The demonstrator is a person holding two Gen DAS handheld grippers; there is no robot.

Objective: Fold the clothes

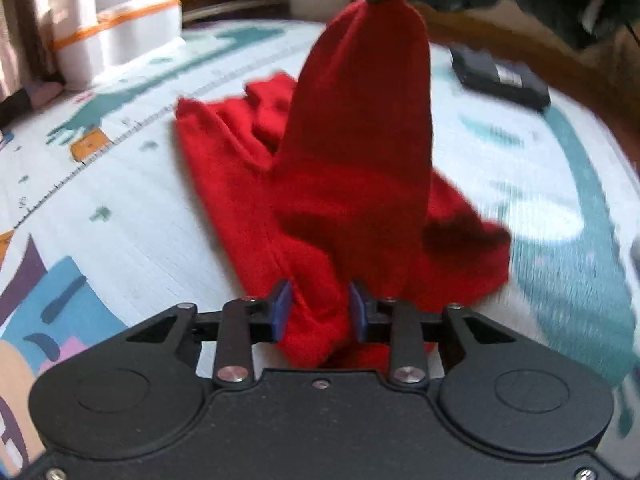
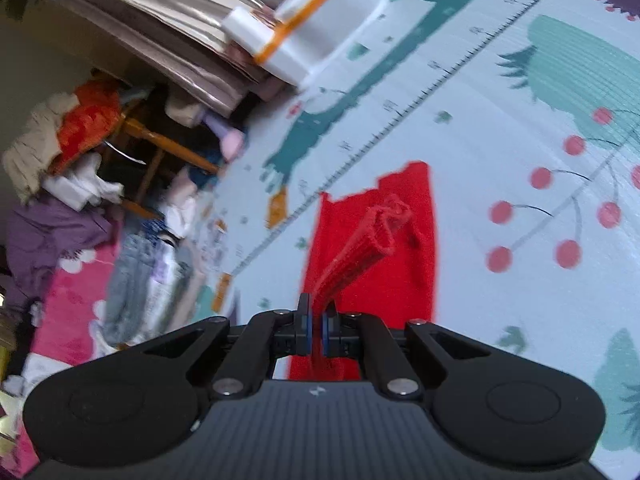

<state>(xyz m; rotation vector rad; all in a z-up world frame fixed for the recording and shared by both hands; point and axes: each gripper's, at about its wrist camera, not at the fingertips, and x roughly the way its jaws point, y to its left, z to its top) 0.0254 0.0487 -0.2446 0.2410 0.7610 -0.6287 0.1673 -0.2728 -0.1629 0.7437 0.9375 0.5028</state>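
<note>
The left wrist camera sits low and close over the play mat (image 1: 132,248), looking along its fingers toward the mat's far edge and the white bins (image 1: 116,36) there. The right wrist camera looks steeply down, rolled sideways, toward the mat's cluttered edge. Both share the red garment (image 2: 372,280), the ruler print and the bins.

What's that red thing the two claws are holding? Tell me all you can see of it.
The red garment looks like soft, fuzzy knit or fleece, plain bright red. Part of it lies crumpled on the patterned play mat; one part is pulled up into a tall peak. The left gripper has a bunch of it between its blue pads. The right gripper pinches a ribbed edge tight. What kind of garment it is cannot be told.
</note>
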